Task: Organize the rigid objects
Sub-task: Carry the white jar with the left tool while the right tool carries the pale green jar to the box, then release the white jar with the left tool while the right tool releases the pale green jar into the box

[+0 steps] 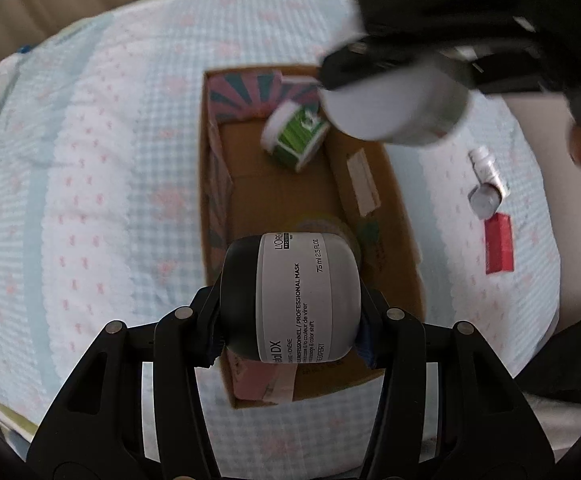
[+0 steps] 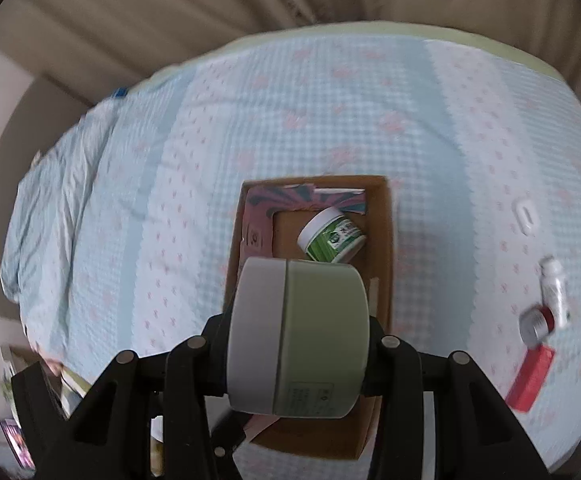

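Observation:
My left gripper (image 1: 290, 312) is shut on a grey jar with a black lid (image 1: 302, 296), held over the near end of an open cardboard box (image 1: 394, 208). My right gripper (image 2: 296, 344) is shut on a pale green jar with a white lid (image 2: 298, 340), held above the same box (image 2: 382, 240). That jar and the right gripper also show blurred in the left wrist view (image 1: 398, 100), over the box's far right corner. A green and white jar (image 1: 294, 136) lies on its side inside the box, also in the right wrist view (image 2: 332, 236).
The box sits on a bed with a blue checked cover (image 1: 90, 184). To its right lie a small white bottle (image 2: 556, 292), a round silver-capped item (image 2: 534, 322) and a red box (image 2: 530, 380). A small white object (image 2: 524, 212) lies farther back. Beige curtains hang behind.

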Demonstrator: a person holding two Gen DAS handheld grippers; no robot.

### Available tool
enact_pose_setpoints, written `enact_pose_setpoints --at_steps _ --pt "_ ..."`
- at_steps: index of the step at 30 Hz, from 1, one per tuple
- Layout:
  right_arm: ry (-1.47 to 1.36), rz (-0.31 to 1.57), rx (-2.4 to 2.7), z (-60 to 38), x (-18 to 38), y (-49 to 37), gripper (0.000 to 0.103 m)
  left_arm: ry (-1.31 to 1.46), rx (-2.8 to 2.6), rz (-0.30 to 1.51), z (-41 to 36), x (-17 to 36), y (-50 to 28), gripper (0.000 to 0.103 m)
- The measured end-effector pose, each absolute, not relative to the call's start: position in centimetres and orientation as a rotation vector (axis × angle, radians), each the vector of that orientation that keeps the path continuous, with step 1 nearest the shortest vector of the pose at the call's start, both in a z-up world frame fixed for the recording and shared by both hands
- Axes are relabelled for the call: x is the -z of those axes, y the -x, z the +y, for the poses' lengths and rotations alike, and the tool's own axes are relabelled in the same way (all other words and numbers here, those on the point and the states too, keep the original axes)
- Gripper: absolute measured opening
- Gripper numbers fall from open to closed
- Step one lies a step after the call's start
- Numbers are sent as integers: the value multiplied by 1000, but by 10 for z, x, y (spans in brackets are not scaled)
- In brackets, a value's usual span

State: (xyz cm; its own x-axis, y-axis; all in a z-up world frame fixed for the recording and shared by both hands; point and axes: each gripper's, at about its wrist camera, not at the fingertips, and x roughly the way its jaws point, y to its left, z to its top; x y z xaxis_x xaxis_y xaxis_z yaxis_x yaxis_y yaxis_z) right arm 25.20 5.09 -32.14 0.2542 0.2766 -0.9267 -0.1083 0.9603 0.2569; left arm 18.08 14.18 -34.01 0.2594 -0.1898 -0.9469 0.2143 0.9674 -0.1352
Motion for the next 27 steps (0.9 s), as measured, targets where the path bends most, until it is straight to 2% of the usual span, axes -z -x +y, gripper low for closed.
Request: enact_pose_setpoints --at_steps 8,16,17,18,19,20,21,22,27 --pt "4 1391 -430 80 386 -278 41 -34 270 1373 124 393 -181 47" --pt "3 1463 -507 85 423 -291 41 -80 282 1420 111 414 -184 47" --pt "-4 1471 -512 86 425 -293 41 -74 281 1432 111 417 -184 49" --pt "-13 1479 -517 86 427 -295 41 -60 290 1434 111 417 -184 70" --pt "-25 1486 -517 86 428 -297 45 -47 301 1428 111 416 -184 91" --pt "-48 1492 -511 85 428 -299 63 -39 308 1422 111 414 -184 102" --pt "-70 1486 -504 83 426 -301 78 -30 314 1408 109 414 -183 103" --pt "-76 1470 -503 82 424 -302 103 -26 320 1400 108 413 -183 103" --pt "-72 1421 -493 75 412 -304 103 -37 317 1390 105 413 -181 103"
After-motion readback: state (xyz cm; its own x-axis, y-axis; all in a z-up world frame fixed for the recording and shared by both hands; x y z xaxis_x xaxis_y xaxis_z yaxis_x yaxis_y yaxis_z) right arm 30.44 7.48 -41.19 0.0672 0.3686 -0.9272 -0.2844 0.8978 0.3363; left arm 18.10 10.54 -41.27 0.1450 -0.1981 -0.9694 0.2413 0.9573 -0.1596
